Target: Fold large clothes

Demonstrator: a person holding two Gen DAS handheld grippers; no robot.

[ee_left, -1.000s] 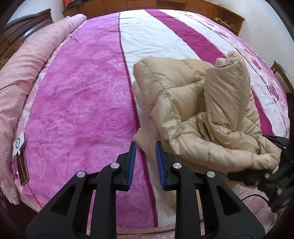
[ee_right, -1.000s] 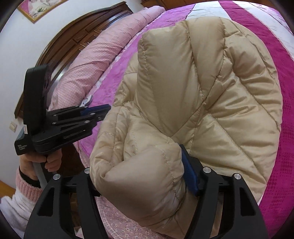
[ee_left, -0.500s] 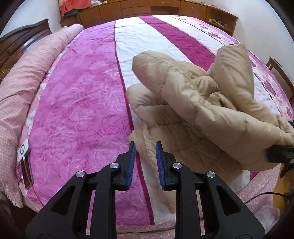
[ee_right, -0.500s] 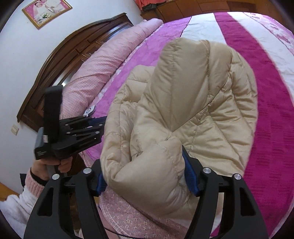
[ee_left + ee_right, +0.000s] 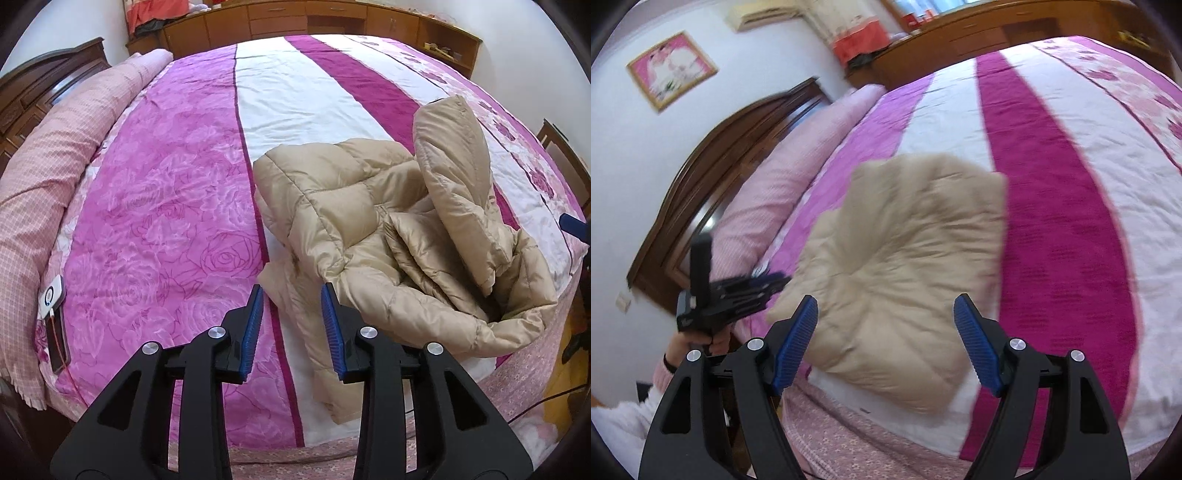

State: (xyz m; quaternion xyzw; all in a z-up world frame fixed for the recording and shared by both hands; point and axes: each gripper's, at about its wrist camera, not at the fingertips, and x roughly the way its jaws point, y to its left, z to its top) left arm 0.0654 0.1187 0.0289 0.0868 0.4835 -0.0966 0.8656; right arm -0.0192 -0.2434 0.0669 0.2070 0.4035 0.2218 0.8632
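A beige puffer jacket [image 5: 388, 236] lies crumpled on the pink and white striped bedspread [image 5: 166, 184], near the bed's front edge. One padded flap [image 5: 454, 177] stands up on its right side. My left gripper [image 5: 291, 328] hovers at the jacket's lower left hem with its jaws opening; the pads touch nothing. In the right wrist view the jacket [image 5: 905, 266] shows blurred, lying beyond my right gripper [image 5: 886, 349], which is open and empty above the bed's edge. My left gripper [image 5: 738, 295] shows there at the left, held by a hand [image 5: 701, 339].
A rolled pink checked quilt [image 5: 44, 177] runs along the bed's left side by a dark wooden headboard [image 5: 701, 192]. A phone on a cable [image 5: 55, 325] lies at the left edge. Wooden cabinets [image 5: 295, 18] line the far wall. A chair [image 5: 561, 147] stands at the right.
My right gripper let go of the jacket's fold and drew back and up; the jacket dropped onto the bed. My left jaws widened slightly.
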